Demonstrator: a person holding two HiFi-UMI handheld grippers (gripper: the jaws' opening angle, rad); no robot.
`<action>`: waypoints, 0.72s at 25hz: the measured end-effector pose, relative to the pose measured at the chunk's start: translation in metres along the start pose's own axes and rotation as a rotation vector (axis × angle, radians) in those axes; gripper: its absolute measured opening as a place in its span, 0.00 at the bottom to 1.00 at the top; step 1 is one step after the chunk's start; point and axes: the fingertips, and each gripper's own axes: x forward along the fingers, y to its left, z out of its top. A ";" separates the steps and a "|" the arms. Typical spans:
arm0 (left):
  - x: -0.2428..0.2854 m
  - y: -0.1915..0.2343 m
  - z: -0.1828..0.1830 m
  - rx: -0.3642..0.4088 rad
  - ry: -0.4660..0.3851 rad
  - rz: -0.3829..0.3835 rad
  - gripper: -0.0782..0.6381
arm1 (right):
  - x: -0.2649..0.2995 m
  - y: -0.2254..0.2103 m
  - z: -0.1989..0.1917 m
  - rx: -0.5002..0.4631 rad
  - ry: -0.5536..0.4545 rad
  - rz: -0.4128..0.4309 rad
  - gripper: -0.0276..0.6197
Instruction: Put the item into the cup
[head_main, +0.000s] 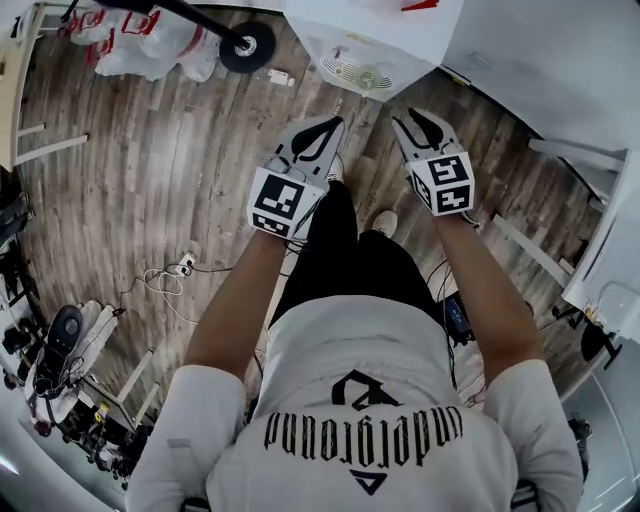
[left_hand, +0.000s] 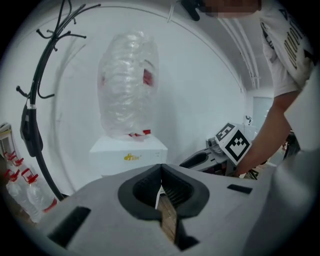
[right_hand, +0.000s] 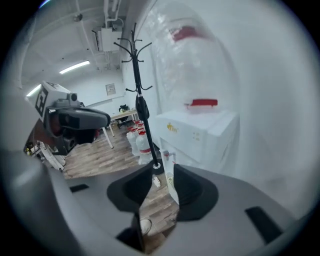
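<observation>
No cup and no item shows in any view. I stand over a wooden floor (head_main: 160, 170) with both grippers held out in front of me. My left gripper (head_main: 335, 124) (left_hand: 161, 169) has its tips meeting, with only a thin sliver of floor showing behind them and nothing held. My right gripper (head_main: 415, 118) (right_hand: 162, 170) stands open, and floor shows through the gap between its black pads (right_hand: 192, 187). Each gripper appears in the other's view: the right one (left_hand: 200, 159) low and to the right, the left one (right_hand: 82, 119) at the left.
A white water dispenser (head_main: 360, 45) (left_hand: 129, 155) (right_hand: 197, 132) with a large clear bottle (left_hand: 127, 85) on top stands straight ahead. A black coat rack (left_hand: 35, 100) (right_hand: 139, 100) stands beside it, with several water bottles (head_main: 150, 45) (right_hand: 140, 145) nearby. Cables and gear (head_main: 60, 350) lie at the left.
</observation>
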 end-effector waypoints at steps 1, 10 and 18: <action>-0.009 -0.009 0.012 0.006 -0.018 0.004 0.12 | -0.019 0.005 0.010 -0.009 -0.025 0.004 0.26; -0.073 -0.104 0.100 0.053 -0.145 0.022 0.12 | -0.182 0.053 0.084 -0.129 -0.251 0.067 0.18; -0.123 -0.179 0.158 0.084 -0.264 0.042 0.12 | -0.292 0.088 0.106 -0.205 -0.390 0.081 0.08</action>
